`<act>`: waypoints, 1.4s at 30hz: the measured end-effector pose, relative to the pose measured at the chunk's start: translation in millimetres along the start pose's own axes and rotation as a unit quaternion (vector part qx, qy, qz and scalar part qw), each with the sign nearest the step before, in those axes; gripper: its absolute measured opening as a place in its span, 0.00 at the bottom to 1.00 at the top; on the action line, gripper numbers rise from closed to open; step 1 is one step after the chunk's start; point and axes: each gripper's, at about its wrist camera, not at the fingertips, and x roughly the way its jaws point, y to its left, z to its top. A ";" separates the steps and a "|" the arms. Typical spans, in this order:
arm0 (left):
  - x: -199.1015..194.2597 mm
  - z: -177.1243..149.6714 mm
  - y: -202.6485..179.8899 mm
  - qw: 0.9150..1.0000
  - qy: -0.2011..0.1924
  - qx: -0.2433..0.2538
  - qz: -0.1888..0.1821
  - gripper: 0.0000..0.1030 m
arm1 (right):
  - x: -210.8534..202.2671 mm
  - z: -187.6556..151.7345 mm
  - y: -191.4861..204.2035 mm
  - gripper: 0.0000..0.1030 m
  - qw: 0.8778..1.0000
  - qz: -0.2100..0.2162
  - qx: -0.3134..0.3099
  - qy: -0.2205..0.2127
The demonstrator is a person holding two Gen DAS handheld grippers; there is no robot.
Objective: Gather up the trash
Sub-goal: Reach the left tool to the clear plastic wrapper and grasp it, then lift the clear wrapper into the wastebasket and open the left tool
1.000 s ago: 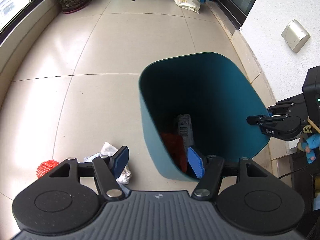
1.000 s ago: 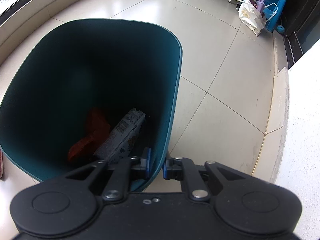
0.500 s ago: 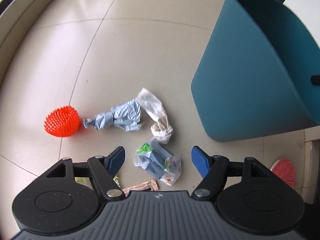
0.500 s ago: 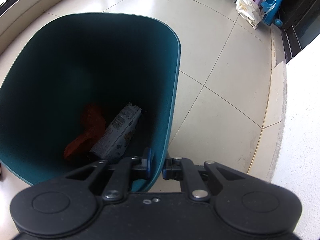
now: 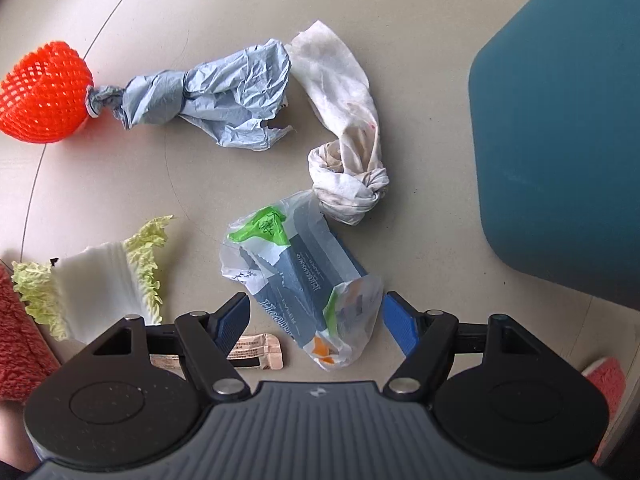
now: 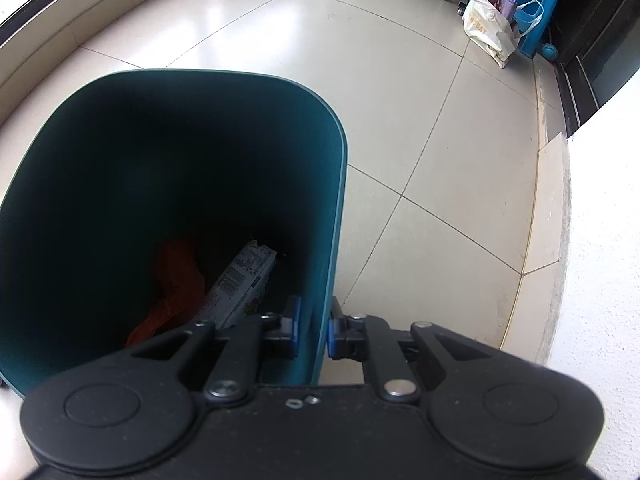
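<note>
left gripper [image 5: 316, 320]: wide apart, right over clear bag [image 5: 304, 280]
right gripper [image 6: 313, 330]: pinching bin [image 6: 338, 184] wall
clear bag: just beside bin

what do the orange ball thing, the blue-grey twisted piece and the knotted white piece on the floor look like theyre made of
Orange ball: looks like foam or plastic mesh netting, with open holes and a matte finish. Blue-grey twisted piece: probably thin plastic film, like a bag, with sharp crinkles, a slight sheen and a torn edge. Knotted white piece: seems to be cloth or a thick wipe, soft and matte, with stains and rounded folds.
</note>
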 end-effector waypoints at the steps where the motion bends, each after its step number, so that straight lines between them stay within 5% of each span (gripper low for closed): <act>1: 6.7 1.4 2.4 1.000 0.004 -0.013 0.000 0.71 | 0.3 -0.9 0.0 0.11 1.000 0.000 0.000 -0.001; 8: 35.7 -1.9 15.3 0.998 0.012 -0.063 -0.007 0.68 | -1.7 -2.3 4.9 0.12 1.000 -0.005 -0.006 -0.007; 12: 36.7 -8.5 14.1 0.998 0.003 -0.055 0.005 0.35 | -7.6 -9.0 9.1 0.13 1.000 -0.006 -0.005 -0.010; 18: 24.1 -13.5 13.6 0.998 -0.003 -0.063 0.009 0.16 | -9.4 -10.6 14.0 0.13 1.000 -0.010 -0.008 -0.009; 34: -88.3 -40.4 5.1 0.997 -0.056 -0.007 0.048 0.09 | -14.4 -12.5 4.8 0.11 1.000 0.005 -0.002 -0.021; 42: -168.7 -49.7 -14.8 0.996 -0.082 0.028 0.029 0.09 | -17.0 -15.2 -1.3 0.09 1.000 0.008 -0.001 -0.022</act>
